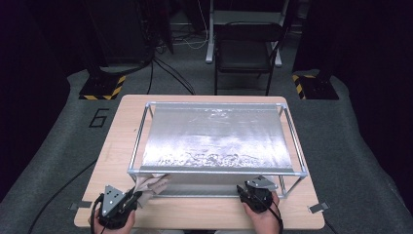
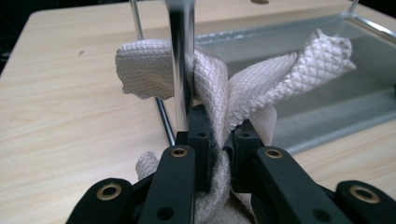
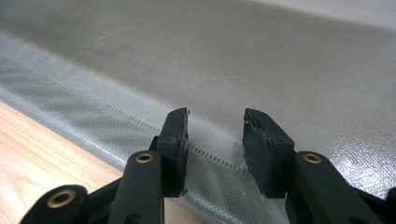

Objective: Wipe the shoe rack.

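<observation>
Waffle-weave cloth [image 2: 219,93] pinched in left claw [image 2: 219,140], bunched at the near-left post of the metal rack [image 1: 292,171], not yet spread. Right claw [image 3: 215,135] parted, holding nothing, over the silver sheet [image 3: 261,60] under that rack. Most work apparently left.

We see our left gripper [image 2: 219,140] closed on a bunched white cloth [image 2: 224,88] with a diamond weave, the cloth pinched between the two black jaws and spilling out above and below them. One fold spreads to the left, another twists up to the far right. A shiny metal post [image 2: 182,60] stands upright just in front of the cloth, touching it. A silver sheet [image 2: 327,98] lies on the right, over the wooden table [image 2: 70,116].
</observation>
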Motion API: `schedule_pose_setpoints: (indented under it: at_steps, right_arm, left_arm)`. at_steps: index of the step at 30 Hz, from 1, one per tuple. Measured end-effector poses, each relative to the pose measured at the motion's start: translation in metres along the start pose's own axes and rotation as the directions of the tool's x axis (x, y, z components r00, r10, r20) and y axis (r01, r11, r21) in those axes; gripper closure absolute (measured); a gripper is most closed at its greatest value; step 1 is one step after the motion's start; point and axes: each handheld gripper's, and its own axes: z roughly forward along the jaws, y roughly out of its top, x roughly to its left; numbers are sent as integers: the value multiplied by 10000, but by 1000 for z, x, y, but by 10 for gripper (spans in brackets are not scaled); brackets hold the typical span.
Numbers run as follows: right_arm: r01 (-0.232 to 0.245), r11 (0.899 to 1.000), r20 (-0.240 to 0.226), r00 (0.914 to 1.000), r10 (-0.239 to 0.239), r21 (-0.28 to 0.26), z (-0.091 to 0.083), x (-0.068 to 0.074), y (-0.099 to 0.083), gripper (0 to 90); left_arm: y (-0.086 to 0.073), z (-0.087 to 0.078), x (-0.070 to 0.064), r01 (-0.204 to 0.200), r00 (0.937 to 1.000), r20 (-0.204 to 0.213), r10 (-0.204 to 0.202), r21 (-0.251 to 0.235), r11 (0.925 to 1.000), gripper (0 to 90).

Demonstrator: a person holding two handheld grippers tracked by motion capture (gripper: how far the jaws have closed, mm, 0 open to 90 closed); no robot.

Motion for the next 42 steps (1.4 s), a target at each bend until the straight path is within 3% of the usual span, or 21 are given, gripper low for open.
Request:
schedule_pose_setpoints:
  at_steps: [5, 10, 24, 36, 42]
  right_arm:
    - [1, 10000, 3, 10000, -1, 1, 0, 0, 0, 606]
    - [0, 10000, 3, 10000, 0, 3, 0, 0, 0, 606]
    - [0, 10000, -3, 10000, 0, -1, 0, 0, 0, 606]
    - [-5, 10000, 0, 10000, 5, 1, 0, 0, 0, 606]
    - [-1, 10000, -5, 10000, 1, -2, 0, 0, 0, 607]
  left_arm:
    - [13, -9, 2, -122, 9999, 39, 123, -271, 9996, 823]
    - [16, -11, 2, -219, 9998, 12, 220, -399, 9990, 823]
    - [-26, 3, 12, 221, 9997, -113, -216, 420, 9989, 824]
    - [3, -21, 21, -81, 9987, -506, 59, -436, 9990, 823]
    - [-7, -9, 28, 192, 9985, -514, -191, 15, 9998, 823]
